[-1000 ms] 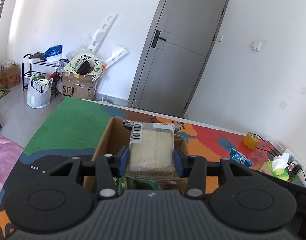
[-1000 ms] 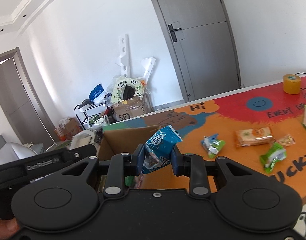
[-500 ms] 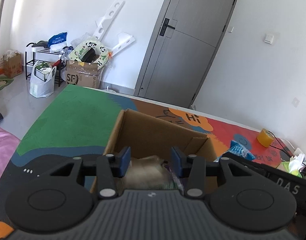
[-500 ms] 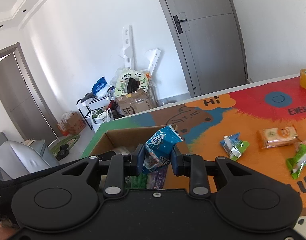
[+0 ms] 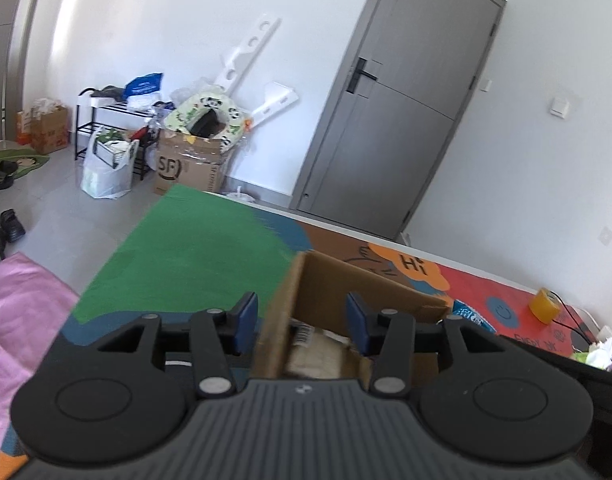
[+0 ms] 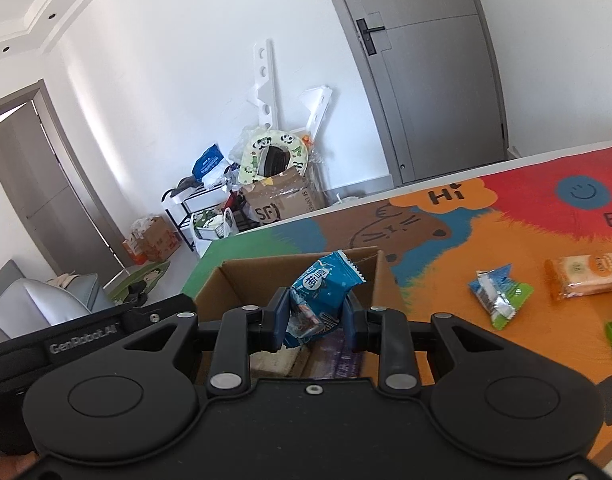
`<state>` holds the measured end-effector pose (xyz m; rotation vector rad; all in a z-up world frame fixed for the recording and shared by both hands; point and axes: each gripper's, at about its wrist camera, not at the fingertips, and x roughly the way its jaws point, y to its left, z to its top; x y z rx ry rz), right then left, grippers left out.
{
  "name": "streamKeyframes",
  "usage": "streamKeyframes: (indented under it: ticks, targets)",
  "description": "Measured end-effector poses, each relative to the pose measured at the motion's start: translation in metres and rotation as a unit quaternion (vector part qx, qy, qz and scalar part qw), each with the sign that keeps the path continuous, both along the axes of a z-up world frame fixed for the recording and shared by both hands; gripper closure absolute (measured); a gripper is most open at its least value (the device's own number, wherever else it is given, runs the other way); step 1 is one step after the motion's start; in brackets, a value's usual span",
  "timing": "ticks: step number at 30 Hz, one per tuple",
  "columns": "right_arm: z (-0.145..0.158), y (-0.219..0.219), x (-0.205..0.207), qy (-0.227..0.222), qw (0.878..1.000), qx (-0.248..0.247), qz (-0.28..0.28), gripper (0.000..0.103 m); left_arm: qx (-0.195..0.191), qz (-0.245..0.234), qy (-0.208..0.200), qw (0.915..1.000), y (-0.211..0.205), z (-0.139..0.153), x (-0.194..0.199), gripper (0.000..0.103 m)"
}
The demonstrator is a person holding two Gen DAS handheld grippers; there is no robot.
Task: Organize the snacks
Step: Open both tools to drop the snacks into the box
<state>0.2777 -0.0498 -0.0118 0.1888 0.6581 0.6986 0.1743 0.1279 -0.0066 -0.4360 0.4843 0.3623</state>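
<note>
White walls and a grey door (image 5: 401, 128) stand behind a surface (image 6: 485, 240) covered with a bright cartoon mat of green, orange and red. An open cardboard box (image 6: 266, 276) sits on the surface, and a tan snack pack with a barcode label (image 5: 309, 346) lies inside it. From the left wrist view, the left hand-held gripper (image 5: 302, 318) hangs above the box's near left corner, its jaws having just been opening; they stand apart with nothing pinched, the box wall showing between them. From the right wrist view, the right hand-held gripper (image 6: 315, 320) hovers over the box and pinches a blue snack packet (image 6: 321, 288) by its lower end, so the packet stands up above the box opening. More snacks lie loose on the orange part of the mat to the right: a blue-and-green packet (image 6: 497, 294) and an orange packet (image 6: 585, 274), well apart from the box
</note>
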Motion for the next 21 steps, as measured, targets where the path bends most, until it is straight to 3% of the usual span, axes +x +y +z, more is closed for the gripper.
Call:
streamKeyframes:
  ticks: [6,8,11,16,21]
  targets:
    - [0.0,0.026,0.0,0.007,1.0,-0.004,0.017,0.074,-0.009,0.018,0.006,0.9998,0.019,-0.002,-0.007,0.055]
    - [-0.001,0.032,-0.001,0.015,1.0,-0.006,0.021,0.068,-0.011,0.021,0.009,0.9997,0.024,-0.002,-0.009,0.054]
    - [0.001,0.03,-0.007,0.0,1.0,-0.015,0.01,0.054,-0.011,0.023,0.009,0.9996,0.026,-0.002,-0.01,0.045]
    - [0.003,0.015,-0.012,-0.001,1.0,-0.022,-0.001,0.052,-0.01,0.022,0.016,0.9996,0.019,-0.005,-0.007,0.03]
    - [0.003,-0.014,-0.018,0.0,1.0,-0.012,-0.016,0.045,0.004,0.013,0.018,0.9997,0.001,0.001,-0.004,0.019]
